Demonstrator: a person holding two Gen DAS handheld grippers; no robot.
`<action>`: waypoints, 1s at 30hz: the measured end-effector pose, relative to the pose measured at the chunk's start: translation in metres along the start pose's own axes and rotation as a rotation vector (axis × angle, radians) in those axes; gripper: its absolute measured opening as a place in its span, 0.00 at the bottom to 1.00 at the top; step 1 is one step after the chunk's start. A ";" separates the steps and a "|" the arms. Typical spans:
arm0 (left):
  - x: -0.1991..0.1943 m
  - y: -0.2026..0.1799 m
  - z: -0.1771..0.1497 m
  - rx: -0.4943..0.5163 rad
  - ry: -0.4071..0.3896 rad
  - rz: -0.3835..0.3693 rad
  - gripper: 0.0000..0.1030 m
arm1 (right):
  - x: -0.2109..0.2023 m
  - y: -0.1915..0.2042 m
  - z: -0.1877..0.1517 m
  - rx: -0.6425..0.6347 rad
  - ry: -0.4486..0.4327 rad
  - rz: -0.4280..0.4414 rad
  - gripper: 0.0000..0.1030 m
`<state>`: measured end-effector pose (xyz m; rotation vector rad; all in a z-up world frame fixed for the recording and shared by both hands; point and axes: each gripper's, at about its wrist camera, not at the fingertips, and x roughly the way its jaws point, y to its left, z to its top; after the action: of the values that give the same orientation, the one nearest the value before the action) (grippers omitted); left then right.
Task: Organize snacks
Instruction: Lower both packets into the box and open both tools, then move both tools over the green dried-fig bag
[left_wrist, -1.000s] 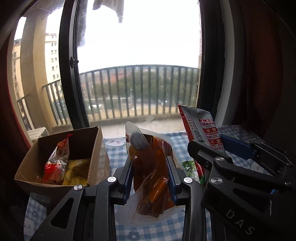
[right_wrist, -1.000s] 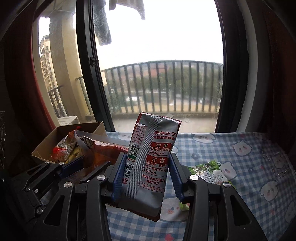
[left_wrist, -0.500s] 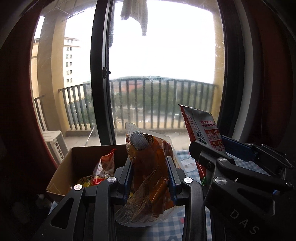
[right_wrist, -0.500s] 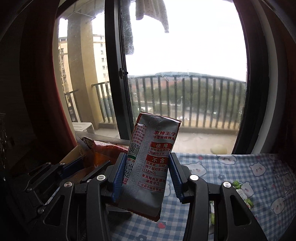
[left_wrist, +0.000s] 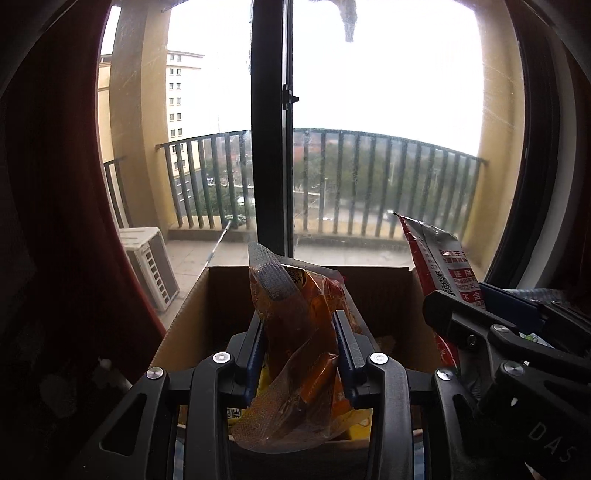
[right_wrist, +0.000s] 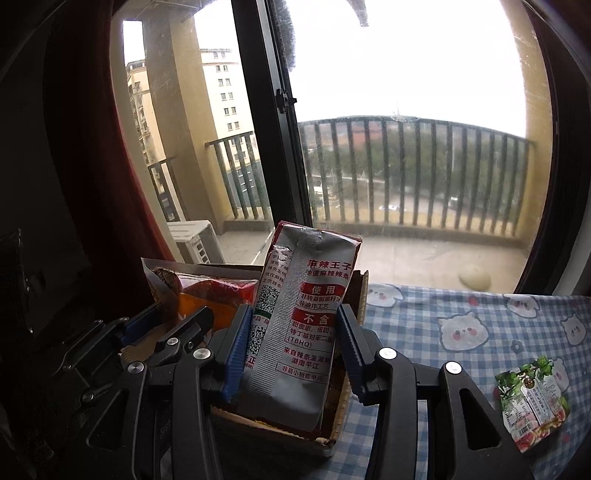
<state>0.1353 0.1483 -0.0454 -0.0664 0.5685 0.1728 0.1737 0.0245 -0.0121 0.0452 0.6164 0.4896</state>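
My left gripper (left_wrist: 300, 334) is shut on a clear orange snack bag (left_wrist: 303, 354) and holds it upright over the open cardboard box (left_wrist: 221, 291). My right gripper (right_wrist: 291, 332) is shut on a silver-and-red spicy snack packet (right_wrist: 303, 314), held upright above the box's right side (right_wrist: 360, 295). The right gripper and its packet (left_wrist: 439, 262) show at the right of the left wrist view. The left gripper's orange bag (right_wrist: 207, 291) shows at the left of the right wrist view. Yellow packets (left_wrist: 356, 422) lie inside the box.
A small green-and-red snack packet (right_wrist: 532, 398) lies on the blue checked tablecloth (right_wrist: 461, 332) to the right of the box. A window with a black frame (left_wrist: 271, 147) stands just behind the box. A dark red curtain (left_wrist: 55, 184) hangs at the left.
Both grippers have moved left with their packets, from over the tablecloth to over the cardboard box. The box now sits directly below them. Both grips are unchanged.
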 end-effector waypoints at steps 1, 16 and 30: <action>0.007 0.007 -0.001 -0.018 0.012 -0.007 0.37 | 0.007 0.002 0.001 0.001 0.016 0.009 0.47; 0.022 0.047 -0.020 -0.065 0.082 0.109 0.77 | 0.065 0.033 -0.005 -0.014 0.109 0.093 0.49; -0.008 -0.001 -0.031 0.029 0.046 0.026 0.91 | 0.016 0.008 -0.019 -0.017 0.071 -0.020 0.92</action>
<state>0.1120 0.1431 -0.0669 -0.0349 0.6182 0.1890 0.1716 0.0368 -0.0349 0.0049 0.6816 0.4783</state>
